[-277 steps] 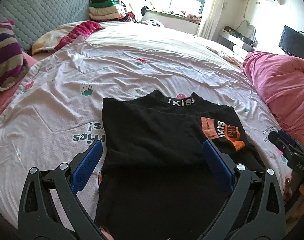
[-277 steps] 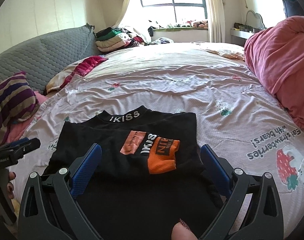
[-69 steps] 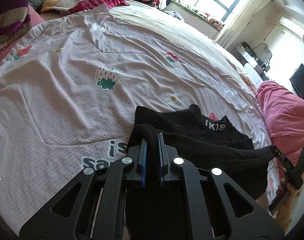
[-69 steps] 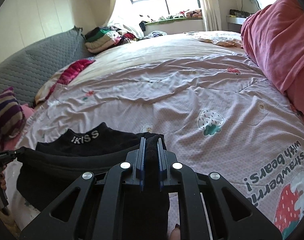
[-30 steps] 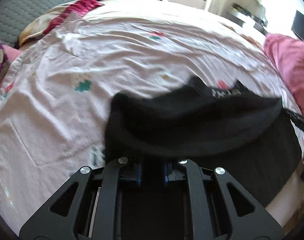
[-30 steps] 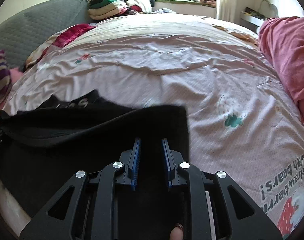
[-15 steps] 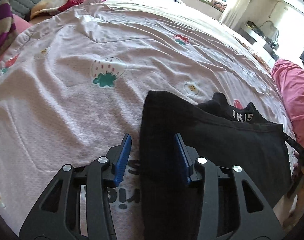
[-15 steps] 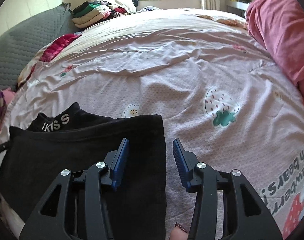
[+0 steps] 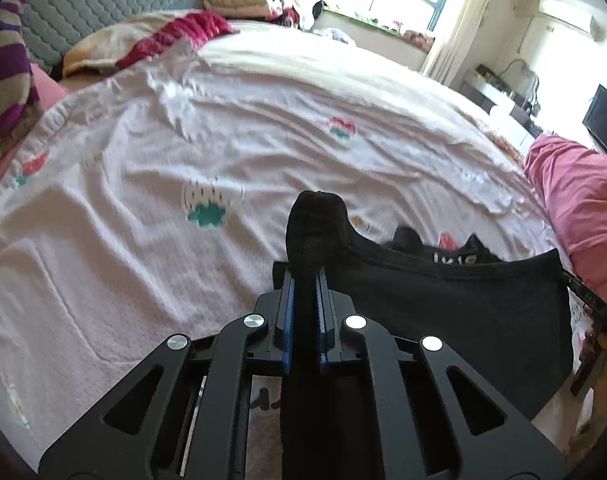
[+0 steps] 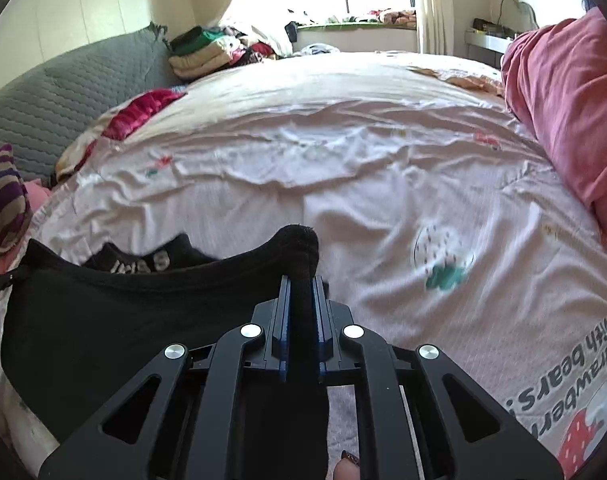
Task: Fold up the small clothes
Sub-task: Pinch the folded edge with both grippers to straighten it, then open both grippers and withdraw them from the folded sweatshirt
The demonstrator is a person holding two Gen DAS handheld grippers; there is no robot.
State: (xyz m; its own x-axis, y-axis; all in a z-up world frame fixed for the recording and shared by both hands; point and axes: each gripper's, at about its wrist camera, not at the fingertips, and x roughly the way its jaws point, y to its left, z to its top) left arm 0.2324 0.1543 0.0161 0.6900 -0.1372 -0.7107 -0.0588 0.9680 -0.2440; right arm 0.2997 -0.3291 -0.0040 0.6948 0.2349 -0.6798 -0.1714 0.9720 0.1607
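A small black garment (image 9: 455, 304) with white collar lettering lies folded on the pink strawberry-print bedspread (image 9: 151, 208). My left gripper (image 9: 305, 280) is shut on its left corner, and a bunched tuft of black cloth sticks out past the blue pads. In the right wrist view the same black garment (image 10: 135, 308) stretches to the left, and my right gripper (image 10: 301, 284) is shut on its right corner. The edge between both corners hangs taut, slightly lifted off the bed. The right gripper's tip (image 9: 583, 296) shows at the far right of the left wrist view.
A pink duvet (image 10: 567, 92) is heaped at the bed's right side. A striped pillow (image 9: 3, 80) and a red-and-cream cloth (image 9: 163, 36) lie at the left by the grey headboard (image 10: 63, 100). Folded clothes (image 10: 203, 52) are stacked below the window.
Half a second ago both grippers stood open astride the garment's corners. Now both have shut on the cloth and lifted it slightly, bunching the corners upward.
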